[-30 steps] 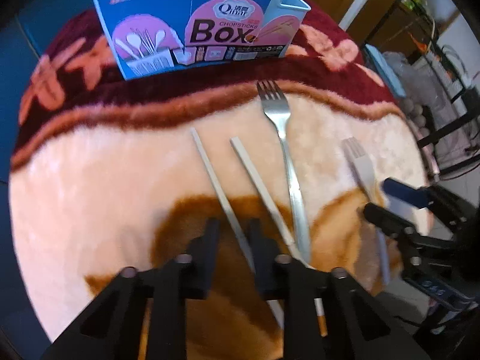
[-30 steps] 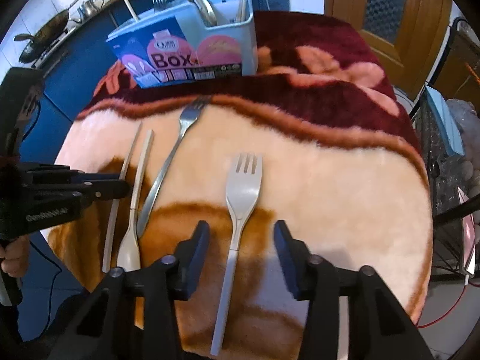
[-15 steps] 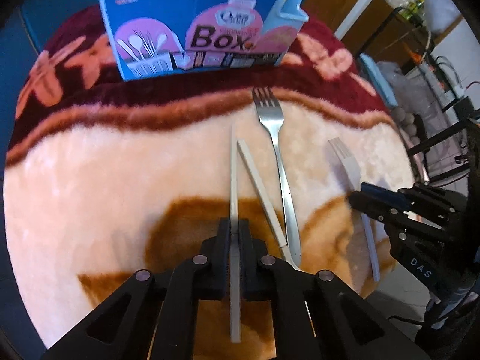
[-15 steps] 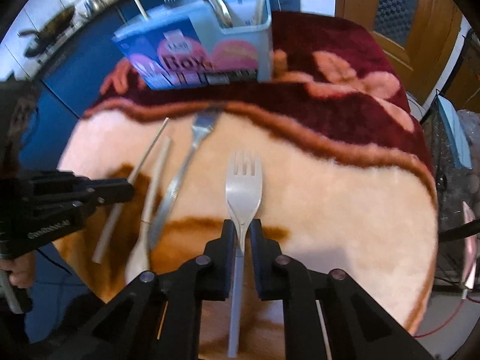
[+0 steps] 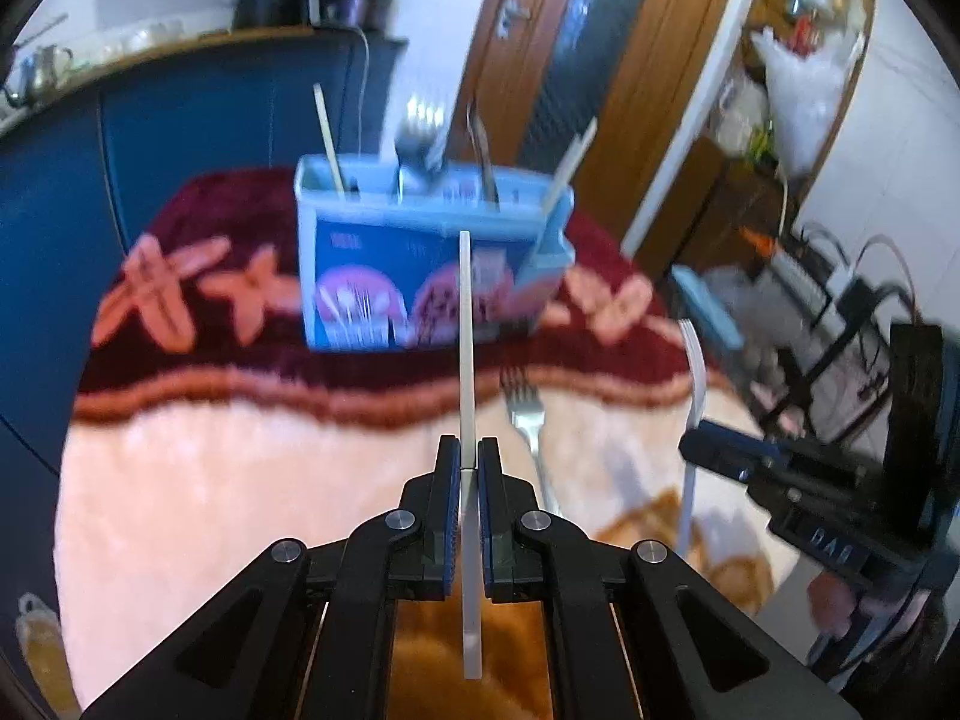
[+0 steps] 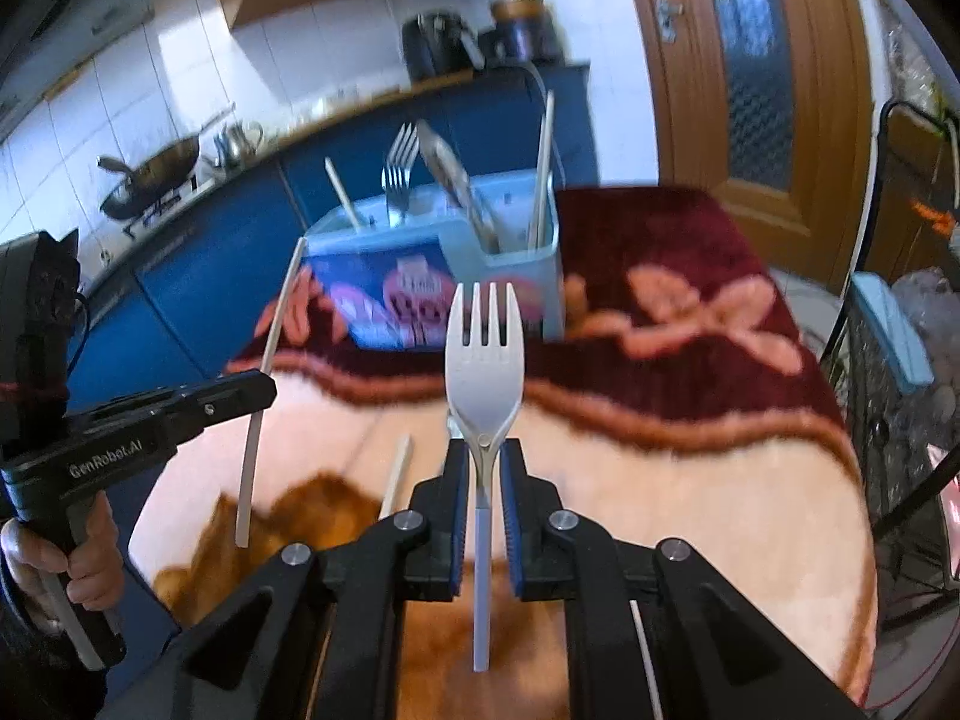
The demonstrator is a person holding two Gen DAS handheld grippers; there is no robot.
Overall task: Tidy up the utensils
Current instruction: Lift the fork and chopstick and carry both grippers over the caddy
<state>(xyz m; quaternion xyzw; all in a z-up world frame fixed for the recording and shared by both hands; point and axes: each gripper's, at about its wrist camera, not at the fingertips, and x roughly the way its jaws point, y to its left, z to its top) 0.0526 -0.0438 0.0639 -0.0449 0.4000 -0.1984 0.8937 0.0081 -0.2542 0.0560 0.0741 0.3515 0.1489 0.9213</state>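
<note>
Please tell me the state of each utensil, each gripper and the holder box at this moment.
left gripper: shut on chopstick
chopstick: held, lifted
right gripper: shut on plastic fork
plastic fork: held, lifted
metal fork: lying on blanket
utensil box: upright, holding utensils

White chopstick [image 5: 465, 360]: thin and pale, held clear of the blanket, pointed at the utensil box [image 5: 420, 276].
White plastic fork [image 6: 485, 360]: tines up and toward the utensil box, handle pale blue-grey, held clear of the blanket.
Metal fork [image 5: 528, 420]: laid flat in front of the utensil box, tines toward it.
Second chopstick [image 6: 396, 474]: laid flat, nearer than the metal fork.
Utensil box: blue, upright, several utensils stood inside.
</note>
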